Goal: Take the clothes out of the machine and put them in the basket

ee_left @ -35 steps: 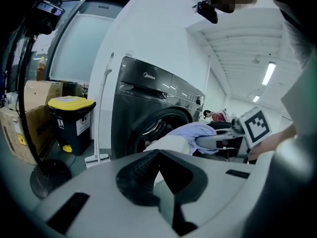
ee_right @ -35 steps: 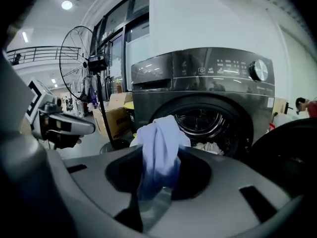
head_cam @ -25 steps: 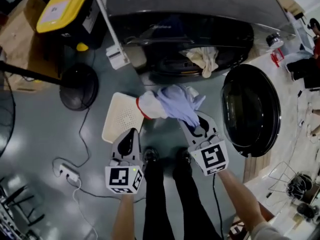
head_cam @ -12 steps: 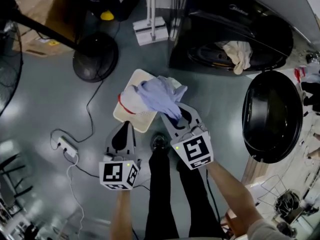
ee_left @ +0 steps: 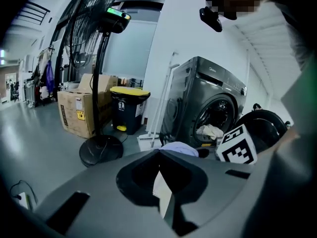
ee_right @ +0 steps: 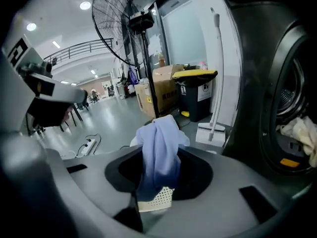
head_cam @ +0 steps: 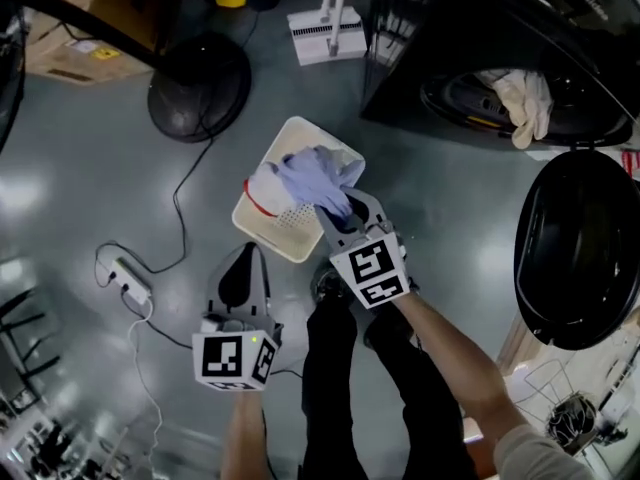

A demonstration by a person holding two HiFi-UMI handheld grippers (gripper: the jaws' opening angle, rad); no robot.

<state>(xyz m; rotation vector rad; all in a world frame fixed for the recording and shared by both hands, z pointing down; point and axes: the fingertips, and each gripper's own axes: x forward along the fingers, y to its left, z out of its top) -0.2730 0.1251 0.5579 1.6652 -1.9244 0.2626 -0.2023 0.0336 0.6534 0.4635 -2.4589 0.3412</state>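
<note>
1. The pale blue garment (head_cam: 318,180) is clamped in the right gripper (head_cam: 343,213), whose jaws are narrowed onto one end of it. A white cloth with red trim (head_cam: 265,193) is bunched against it. A second ago this bundle hung over the floor, between the basket and the machine; now it sits over the basket (head_cam: 270,230), towards its far right corner.
2. In the right gripper view the garment (ee_right: 158,152) rises from between the jaws and drapes forward, with the basket's perforated wall (ee_right: 157,198) just under them. Whether the bundle rests on the basket's bottom I cannot tell.
3. The right gripper has come from beside the basket to above its near right edge, and its grip is unchanged.
4. The left gripper (head_cam: 247,253) has its jaws drawn together with nothing between them, as before. It stays just off the basket's near edge, over the floor.
5. The washing machine (head_cam: 480,28) has slid to the head view's upper right. Its door (head_cam: 580,248) is still open, and a cream cloth (head_cam: 525,98) still hangs at the drum's mouth.
</note>
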